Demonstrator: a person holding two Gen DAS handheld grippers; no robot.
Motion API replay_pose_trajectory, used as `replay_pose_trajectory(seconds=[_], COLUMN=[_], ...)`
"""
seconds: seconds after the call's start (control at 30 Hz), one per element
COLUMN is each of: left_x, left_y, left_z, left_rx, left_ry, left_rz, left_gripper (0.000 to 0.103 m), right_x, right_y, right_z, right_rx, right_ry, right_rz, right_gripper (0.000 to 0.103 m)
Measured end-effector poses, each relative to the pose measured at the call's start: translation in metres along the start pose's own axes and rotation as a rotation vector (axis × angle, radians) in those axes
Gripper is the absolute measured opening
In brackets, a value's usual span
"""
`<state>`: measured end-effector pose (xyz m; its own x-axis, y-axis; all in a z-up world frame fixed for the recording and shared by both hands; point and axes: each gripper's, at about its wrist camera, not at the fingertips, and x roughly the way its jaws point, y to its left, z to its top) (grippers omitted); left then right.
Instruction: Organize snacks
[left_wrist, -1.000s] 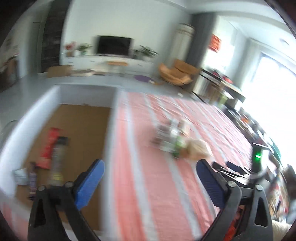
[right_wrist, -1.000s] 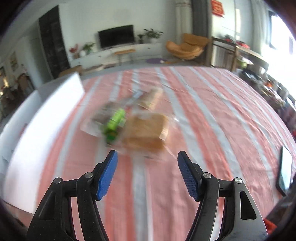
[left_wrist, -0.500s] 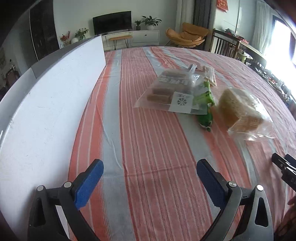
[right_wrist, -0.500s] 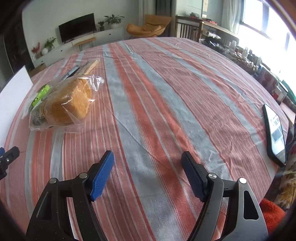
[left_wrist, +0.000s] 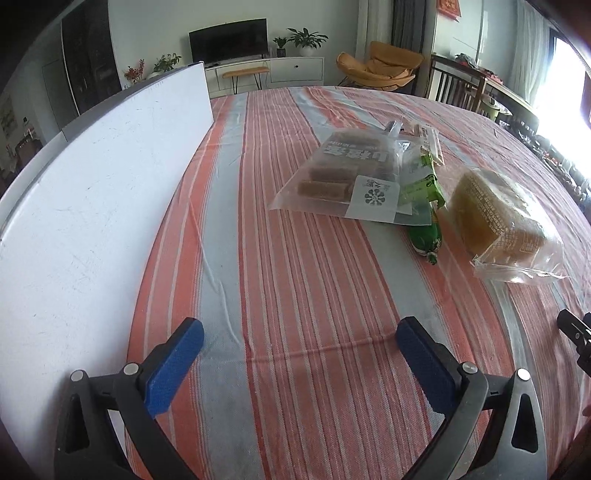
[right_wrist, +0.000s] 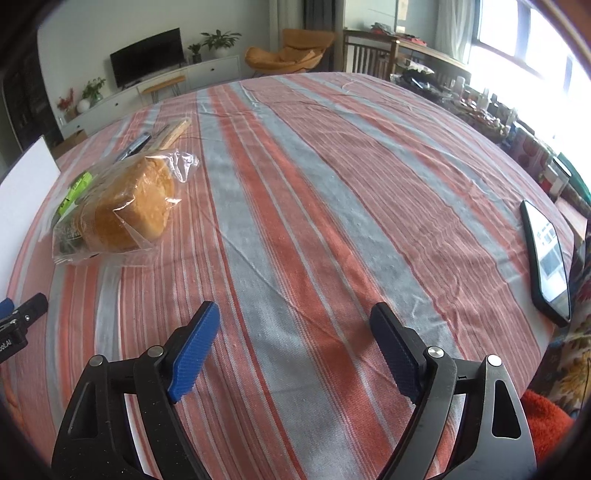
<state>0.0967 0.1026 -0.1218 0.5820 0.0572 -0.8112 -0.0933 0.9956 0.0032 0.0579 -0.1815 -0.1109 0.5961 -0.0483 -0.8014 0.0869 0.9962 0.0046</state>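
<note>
Tablecloth (left_wrist: 295, 295), striped orange and grey, fills most of my view. White box wall (left_wrist: 92, 206) stands along its left edge. Near the middle lie my snacks: bagged bread loaf (right_wrist: 125, 206), flat clear bag of brown bars (left_wrist: 343, 177) beside it, green packet (left_wrist: 424, 221) between them, partly under the bar bag. My left gripper (left_wrist: 301, 350) gapes, nothing between its pads. My right gripper (right_wrist: 295, 332) is opening over bare cloth. Phone (right_wrist: 546, 254) lies far right.

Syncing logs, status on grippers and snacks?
Left gripper open, empty. Right gripper opening, empty. Bagged bread, biscuit bag, green packet on the striped tablecloth. Path clear.
</note>
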Motion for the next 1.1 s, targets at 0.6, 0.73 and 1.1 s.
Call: replay_pose_trajectory(seconds=[0.6, 0.73, 1.1], left_x=[0.001, 0.001, 0.002], left_y=[0.000, -0.001, -0.001], left_z=[0.000, 0.000, 0.001], left_rx=[0.000, 0.000, 0.000], left_ry=[0.000, 0.000, 0.000], left_rz=[0.000, 0.001, 0.001], left_gripper=[0.103, 0.103, 0.103], right_x=[0.078, 0.077, 0.078], right_y=[-0.022, -0.022, -0.022], right_z=[0.092, 0.092, 0.092], right_rx=[0.024, 0.024, 0.024], right_ry=[-0.003, -0.003, -0.003], right_rz=[-0.013, -0.013, -0.013], right_gripper=[0.097, 0.097, 0.097])
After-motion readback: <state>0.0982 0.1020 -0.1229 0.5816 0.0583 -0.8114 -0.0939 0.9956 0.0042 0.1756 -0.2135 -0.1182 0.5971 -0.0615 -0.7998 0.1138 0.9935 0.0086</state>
